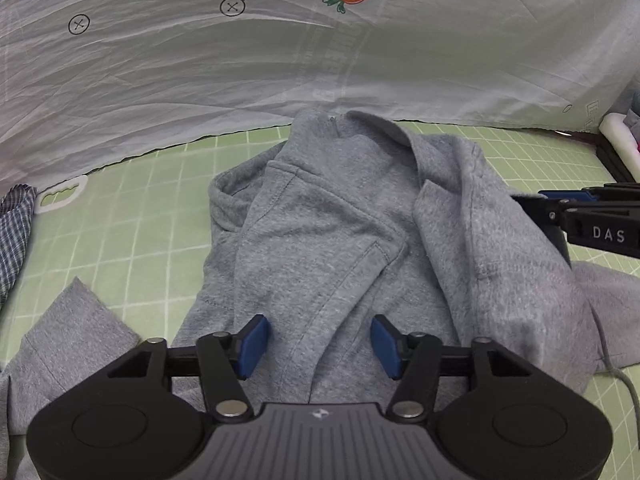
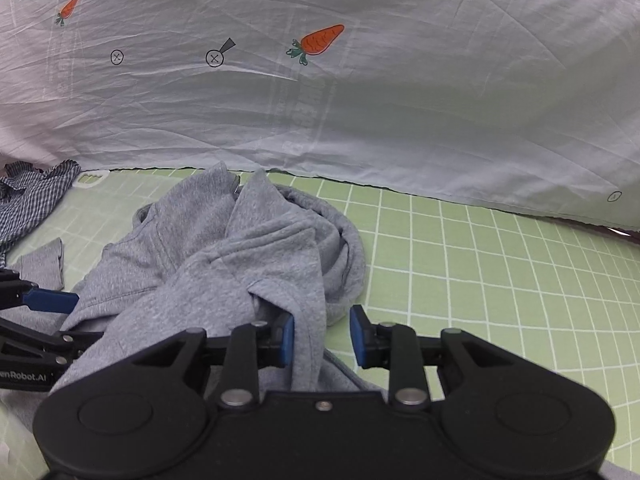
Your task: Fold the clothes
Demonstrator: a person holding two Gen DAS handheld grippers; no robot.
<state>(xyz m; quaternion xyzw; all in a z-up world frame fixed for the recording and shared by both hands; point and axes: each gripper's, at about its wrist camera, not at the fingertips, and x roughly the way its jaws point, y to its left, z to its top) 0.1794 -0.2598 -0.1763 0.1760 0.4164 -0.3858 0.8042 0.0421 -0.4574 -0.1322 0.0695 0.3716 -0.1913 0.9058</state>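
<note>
Grey hooded fleece sweatshirt point(image 1: 340, 220) lies crumpled in the middle of a pale green mat with a white grid point(image 1: 132, 220).

In the left wrist view, the left gripper point(image 1: 318, 344) hovers over the near part of the sweatshirt with its blue pads point(image 1: 252, 344) spread apart, cloth below them but not pinched. In the right wrist view, the right gripper point(image 2: 322, 336) stands with its blue pads partly apart; a fold of the sweatshirt hangs between them against the left pad, clear of the right one. A white wrinkled sheet printed with orange carrots point(image 2: 360, 120) hangs behind the mat. A dark checked cloth point(image 2: 32, 200) lies at the mat's far left edge.
</note>
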